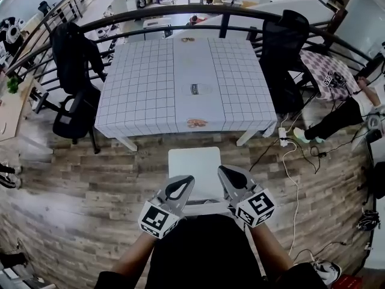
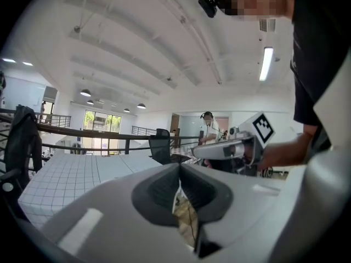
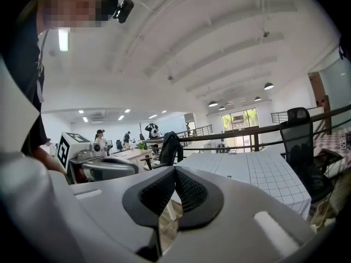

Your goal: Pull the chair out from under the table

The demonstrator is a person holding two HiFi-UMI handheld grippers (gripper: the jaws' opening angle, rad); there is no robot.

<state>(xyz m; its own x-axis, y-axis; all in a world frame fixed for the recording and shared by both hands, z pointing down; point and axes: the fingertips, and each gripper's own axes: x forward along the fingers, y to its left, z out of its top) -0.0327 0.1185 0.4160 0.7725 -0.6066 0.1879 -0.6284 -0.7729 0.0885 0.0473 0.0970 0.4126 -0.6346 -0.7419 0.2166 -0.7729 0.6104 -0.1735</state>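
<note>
Now we think the job looks about done. The chair (image 1: pixel 194 167) stands out in the open on the wood floor (image 1: pixel 90 191). A thin strip of floor shows between its far edge and the near edge of the surface (image 1: pixel 150 89). We see no part of the white seat under the checked cloth. If anything is left, it may be just a small pull more toward 6 o'clock. We cannot say if that is needed.

The left tool (image 1: pixel 185 182) and the right tool (image 1: pixel 225 174) are side by side, up above the near part of the chair. From the tools, most of the seat lies toward 12 o'clock and lower down. The surface is farther off the same way.

In the left gripper view the left tool (image 2: pixel 179 174) is pinched tight, its dark pads (image 2: pixel 159 193) pressed on each other with nothing between them. The right tool (image 3: pixel 175 175) looks the same in the right gripper view: closed and empty. Neither tool holds the chair, and we cannot tell if either one touches it. Both point out over the surface, not down at the seat.
</note>
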